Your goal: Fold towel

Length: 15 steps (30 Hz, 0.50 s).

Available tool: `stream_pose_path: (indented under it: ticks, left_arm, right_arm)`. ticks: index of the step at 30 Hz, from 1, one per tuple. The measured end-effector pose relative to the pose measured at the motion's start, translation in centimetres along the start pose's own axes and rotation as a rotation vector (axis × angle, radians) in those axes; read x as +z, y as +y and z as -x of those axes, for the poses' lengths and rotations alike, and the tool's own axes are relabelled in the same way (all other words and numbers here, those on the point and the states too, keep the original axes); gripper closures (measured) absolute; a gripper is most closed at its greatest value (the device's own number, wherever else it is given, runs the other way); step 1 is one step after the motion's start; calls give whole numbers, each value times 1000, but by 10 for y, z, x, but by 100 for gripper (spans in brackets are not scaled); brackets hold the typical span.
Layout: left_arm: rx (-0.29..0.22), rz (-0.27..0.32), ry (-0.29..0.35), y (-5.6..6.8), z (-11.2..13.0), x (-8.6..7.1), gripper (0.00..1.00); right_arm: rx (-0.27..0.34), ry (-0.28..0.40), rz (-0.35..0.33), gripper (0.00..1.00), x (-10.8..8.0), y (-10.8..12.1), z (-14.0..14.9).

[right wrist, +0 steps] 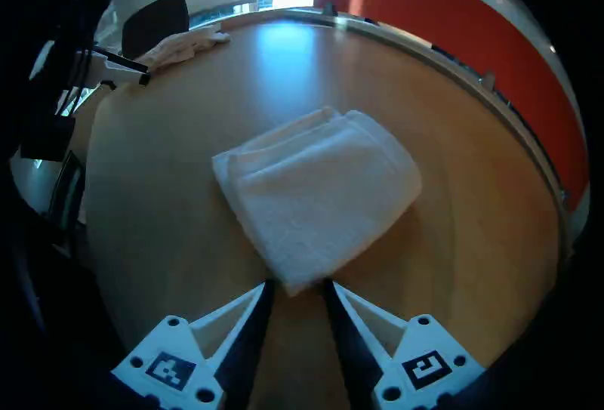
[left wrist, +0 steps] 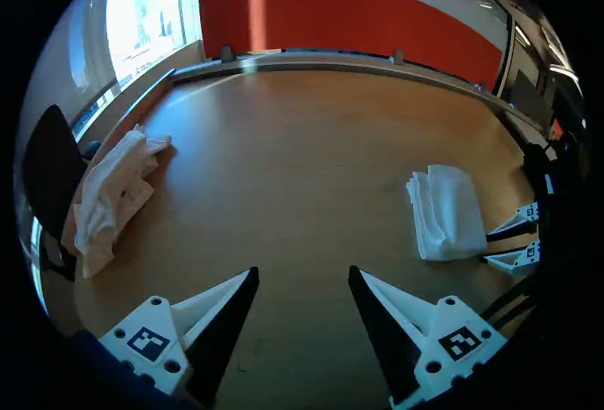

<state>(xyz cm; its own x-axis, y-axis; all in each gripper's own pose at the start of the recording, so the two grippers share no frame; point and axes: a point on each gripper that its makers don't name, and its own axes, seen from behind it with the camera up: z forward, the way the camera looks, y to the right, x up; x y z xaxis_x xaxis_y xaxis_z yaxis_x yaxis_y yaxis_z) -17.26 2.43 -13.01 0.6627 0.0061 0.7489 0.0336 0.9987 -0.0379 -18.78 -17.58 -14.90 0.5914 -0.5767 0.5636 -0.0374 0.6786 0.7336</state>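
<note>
a wide wooden table [left wrist: 302, 153] runs up to a red partition [left wrist: 340, 21], with a bright window [left wrist: 151, 17] to one side and a dark chair [left wrist: 49, 176] at its edge. a loose heap of pale cloth [left wrist: 113, 191] lies near the chair, well apart from the towel [right wrist: 317, 191]. the towel sits on the table doubled into a thick, roughly square pad, its layers showing along one edge.

the right hand-held gripper [right wrist: 297, 285] is at the towel's near corner. its fingers stand a little apart, and the corner lies in the mouth between the tips, not pinched so far as the right gripper view tells. the left hand-held gripper [left wrist: 302, 272] hangs wide open over bare table, holding nothing, well apart from the towel.

from its shape the towel looks close to finished, so the step in hand is probably a last fold or a tidy-up. for a further fold, the right hand-held gripper would do best to close on every layer at the corner, not just the top one, or the stack may peel apart when lifted. the left one should come across to the neighbouring corner so both lift together. carry low, lay edge onto edge, and open only once the cloth rests flat. a one-sided pull could drag the pad askew on the smooth wood.
</note>
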Motion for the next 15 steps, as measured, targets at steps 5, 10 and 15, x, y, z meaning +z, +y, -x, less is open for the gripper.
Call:
stream_pose_path:
  ticks: [5,10,15]
  left_arm:
    - [3,1,0,0,0,0,12]
    - [5,2,0,0,-1,1,12]
    - [5,3,-1,-1,0,1,12]
  right_arm:
    - [17,7,6,78,0,1,1]
    - [36,15,24,93,-1,5,1]
    - [57,18,29,94,-4,10,0]
